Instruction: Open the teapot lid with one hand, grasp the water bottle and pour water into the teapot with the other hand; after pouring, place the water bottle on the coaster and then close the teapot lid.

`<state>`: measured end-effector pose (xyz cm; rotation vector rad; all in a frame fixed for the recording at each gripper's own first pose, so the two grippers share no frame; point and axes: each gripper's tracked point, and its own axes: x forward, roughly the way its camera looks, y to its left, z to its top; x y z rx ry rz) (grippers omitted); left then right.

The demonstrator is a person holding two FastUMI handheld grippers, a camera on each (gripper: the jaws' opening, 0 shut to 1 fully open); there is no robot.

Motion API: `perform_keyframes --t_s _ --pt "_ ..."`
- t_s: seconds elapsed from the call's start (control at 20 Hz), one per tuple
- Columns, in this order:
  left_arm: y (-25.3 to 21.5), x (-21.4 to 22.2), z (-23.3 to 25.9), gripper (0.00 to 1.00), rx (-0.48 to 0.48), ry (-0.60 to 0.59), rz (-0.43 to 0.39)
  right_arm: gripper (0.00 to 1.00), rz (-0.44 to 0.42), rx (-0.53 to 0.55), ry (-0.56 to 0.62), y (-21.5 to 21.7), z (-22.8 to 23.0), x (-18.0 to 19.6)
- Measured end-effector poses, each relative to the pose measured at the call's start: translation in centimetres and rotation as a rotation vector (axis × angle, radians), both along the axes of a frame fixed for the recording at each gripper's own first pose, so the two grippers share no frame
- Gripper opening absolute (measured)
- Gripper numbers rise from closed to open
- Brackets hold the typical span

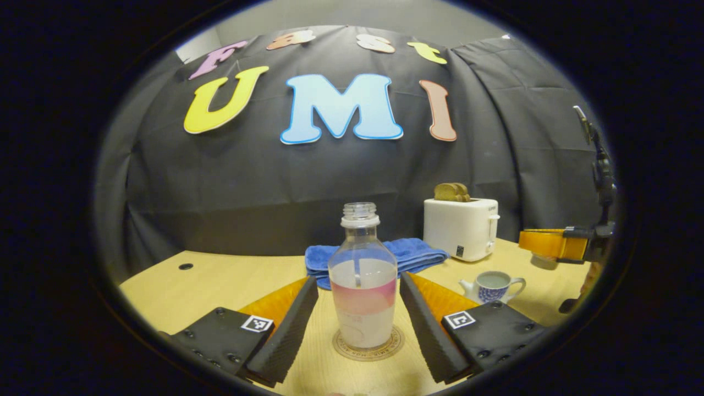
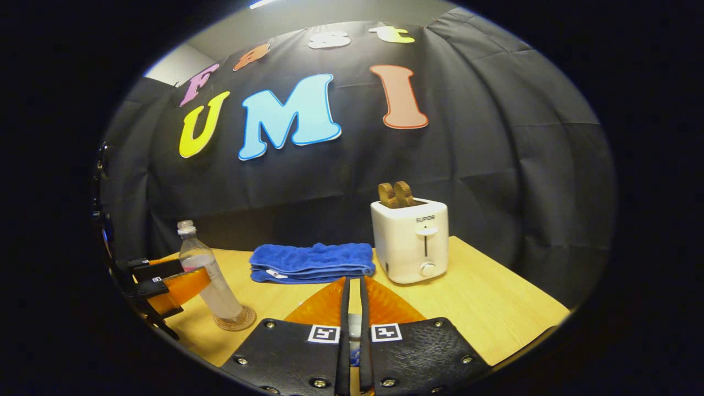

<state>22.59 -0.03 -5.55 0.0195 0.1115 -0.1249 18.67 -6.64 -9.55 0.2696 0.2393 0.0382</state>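
I see the left tongs (image 1: 360, 324) spread wide, bottle (image 1: 363, 286) upright on coaster (image 1: 367, 347) between, untouched. Right tongs (image 2: 352, 324) nearly closed; whatever they pinch is hidden.

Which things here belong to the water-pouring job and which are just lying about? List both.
For the job: water bottle, coaster, teapot, teapot lid apparently pinched in the right gripper.
Lying about: toaster with bread, blue towel.
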Motion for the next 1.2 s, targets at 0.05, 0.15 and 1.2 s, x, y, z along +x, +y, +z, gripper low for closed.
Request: perform_keyframes --t_s 0.05,0.15,1.2 --pt "0.3 -0.4 0.1 1.0 -0.011 -0.006 0.005 0.06 0.004 -0.015 -0.003 0.5 -0.1 0.4" --pt "0.8 -1.0 0.3 1.0 -0.032 -0.019 0.005 0.06 0.012 -0.045 -0.007 1.1 0.0 1.3" --pt "0.9 -0.9 -0.8 1.0 -0.066 0.002 -0.007 0.06 0.025 -0.101 0.041 3.6 -4.3 5.6"
